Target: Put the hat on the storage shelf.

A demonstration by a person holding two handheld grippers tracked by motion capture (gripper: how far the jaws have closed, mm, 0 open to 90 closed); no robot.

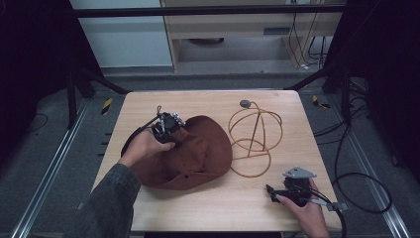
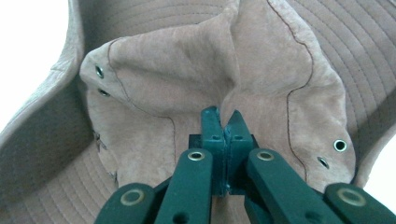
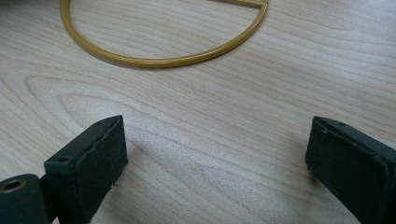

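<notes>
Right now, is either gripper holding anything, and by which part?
Left gripper pinches a fold of the brown hat crown. Right gripper is open, holding nothing.

The left gripper [image 1: 168, 126] sits on top of the brown hat [image 1: 198, 153], so from the high view its tips are hidden behind its own body and the hand. In the left gripper view the hat [image 2: 163, 84] runs off every edge, and the pinched fold goes down between the closed jaws, where it cannot be seen. The wire hat stand [image 3: 159, 58] is cut off by the top edge in the right gripper view (just part of its round base ring shows). The right gripper [image 1: 289, 193] is partly covered by the hand from above, and its tips look too small there to tell apart.
</notes>
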